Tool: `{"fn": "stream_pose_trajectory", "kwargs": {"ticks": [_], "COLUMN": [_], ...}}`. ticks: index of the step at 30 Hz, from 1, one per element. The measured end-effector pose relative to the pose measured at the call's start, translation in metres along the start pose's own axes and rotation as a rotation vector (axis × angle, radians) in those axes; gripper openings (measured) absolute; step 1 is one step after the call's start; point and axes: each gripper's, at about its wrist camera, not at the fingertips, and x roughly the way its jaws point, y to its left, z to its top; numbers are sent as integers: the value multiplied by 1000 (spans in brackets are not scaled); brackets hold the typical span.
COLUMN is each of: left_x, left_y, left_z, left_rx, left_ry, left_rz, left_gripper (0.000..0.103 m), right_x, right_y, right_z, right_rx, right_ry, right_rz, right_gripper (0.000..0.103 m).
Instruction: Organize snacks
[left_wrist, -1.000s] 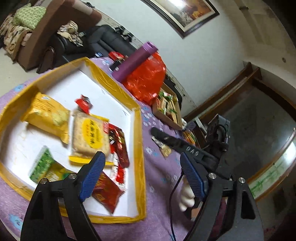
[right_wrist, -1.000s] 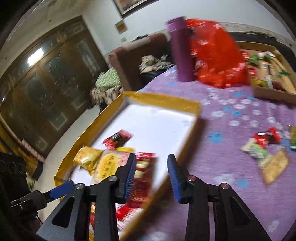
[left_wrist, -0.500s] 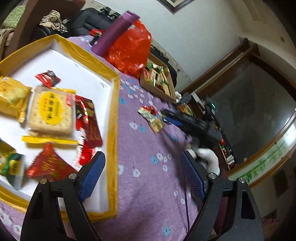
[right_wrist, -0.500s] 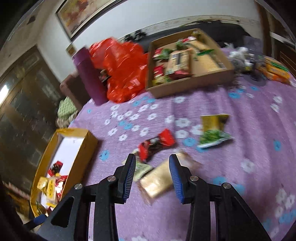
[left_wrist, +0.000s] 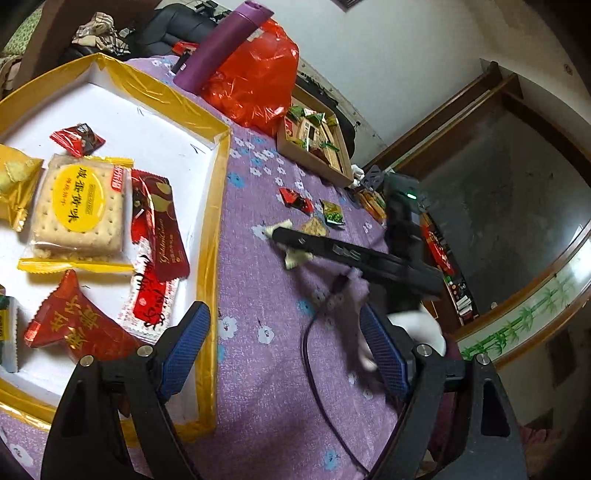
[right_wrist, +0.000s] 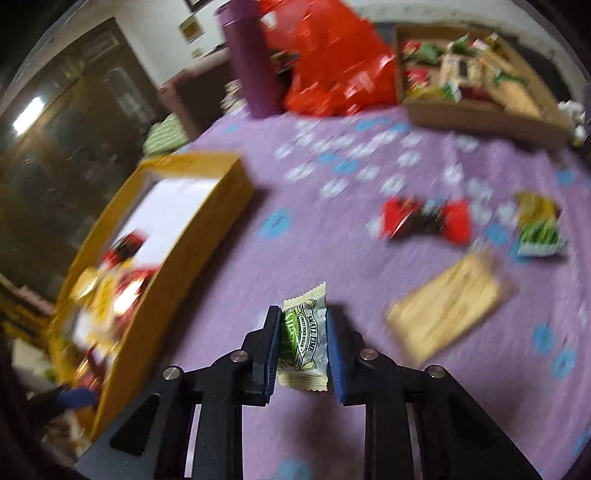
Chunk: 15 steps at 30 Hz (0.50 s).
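Observation:
A yellow-rimmed box (left_wrist: 216, 206) with a white floor holds several snack packets, among them a cracker pack (left_wrist: 79, 206). It shows blurred in the right wrist view (right_wrist: 177, 236). My right gripper (right_wrist: 302, 332) is shut on a small white and green candy packet (right_wrist: 304, 334) just above the purple cloth. In the left wrist view the packet (left_wrist: 291, 254) sticks out on both sides of the right gripper's fingers (left_wrist: 295, 240). My left gripper (left_wrist: 284, 347) is open and empty beside the box's near corner. Loose on the cloth lie a red candy (right_wrist: 424, 219), a green packet (right_wrist: 537, 230) and a cracker packet (right_wrist: 448, 308).
A cardboard tray (right_wrist: 480, 110) of snacks stands at the back right. A red plastic bag (right_wrist: 332, 70) and a purple bottle (right_wrist: 251, 62) stand behind the box. A cable (left_wrist: 317, 369) runs over the flowered purple tablecloth (left_wrist: 266, 387).
My right gripper swung from over the box to the loose snacks and closed on the white and green candy packet. The left wrist view shifted slightly; its jaws stayed open.

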Motion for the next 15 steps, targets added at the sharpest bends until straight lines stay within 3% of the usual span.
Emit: {"fn": "stream_pose_trajectory", "kwargs": {"ticks": [3, 4, 5, 6, 10, 15], "left_x": [-1, -1, -1, -1, 2, 11], "left_y": [-3, -4, -4, -5, -16, -33], "left_z": [0, 0, 0, 0, -2, -7], "left_rx": [17, 18, 19, 21, 54, 110], "left_ry": [0, -1, -1, -2, 5, 40], "left_rz": [10, 9, 10, 11, 4, 9], "left_gripper": [84, 84, 84, 84, 84, 83], "right_x": [-27, -35, -44, -53, -56, -36], "right_y": [-13, -22, -33, -45, -87, -94], "right_z": [-12, -14, -14, -15, -10, 5], "right_rx": [74, 107, 144, 180, 287, 348], "right_ry": [-35, -56, -84, -115, -119, -119], "right_rz": [113, 120, 111, 80, -61, -101], "right_gripper": [30, 41, 50, 51, 53, 57]}}
